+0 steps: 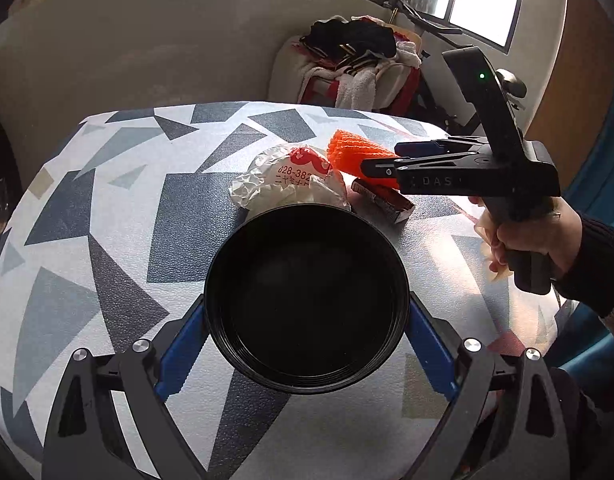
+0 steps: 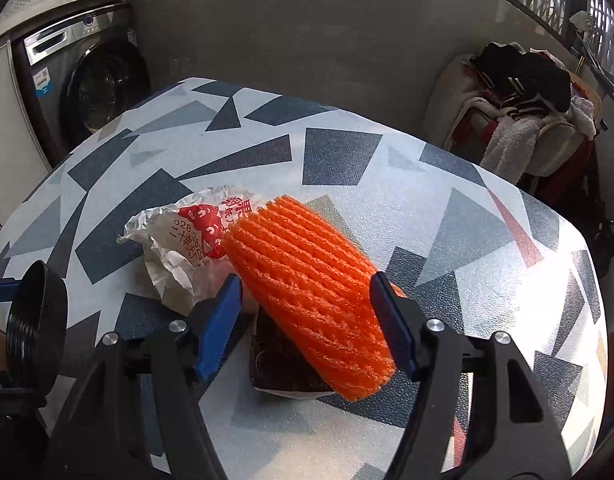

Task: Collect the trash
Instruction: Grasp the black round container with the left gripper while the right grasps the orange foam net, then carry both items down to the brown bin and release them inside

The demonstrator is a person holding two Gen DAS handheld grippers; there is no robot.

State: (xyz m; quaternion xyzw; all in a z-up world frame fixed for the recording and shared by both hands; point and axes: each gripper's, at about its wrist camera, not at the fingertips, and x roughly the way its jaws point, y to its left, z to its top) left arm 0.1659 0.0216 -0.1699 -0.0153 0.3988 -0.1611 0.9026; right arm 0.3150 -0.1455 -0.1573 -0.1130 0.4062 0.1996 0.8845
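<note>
On the patterned tabletop (image 2: 347,160) the trash sits in one tight cluster: orange foam net (image 2: 315,296), crumpled white wrapper (image 2: 175,256) with red print, small dark carton (image 2: 283,364) under the net. My right gripper (image 2: 307,320) has the net between its blue fingers (image 2: 219,320); the right pad touches the net's side, the left pad stands just clear, so no grip yet and the jaws are part way apart. From the left wrist view the same gripper (image 1: 381,160) reaches in level from the right, tips at the net (image 1: 347,148), hand (image 1: 527,236) on the handle.

My left gripper (image 1: 307,320) is clamped on a black round bowl (image 1: 307,300), both pads pressing its rim, mouth toward the camera. The bowl's far rim overlaps the wrapper (image 1: 283,184) in that view; contact I cannot tell. Carton (image 1: 383,198) lies just right of it.

Room to move: wide bare cloth left of the cluster and toward the far edge. Table's right edge is near the cluster. Beyond: washing machine (image 2: 91,88) far left, heaped clothes chair (image 2: 523,120) far right.
</note>
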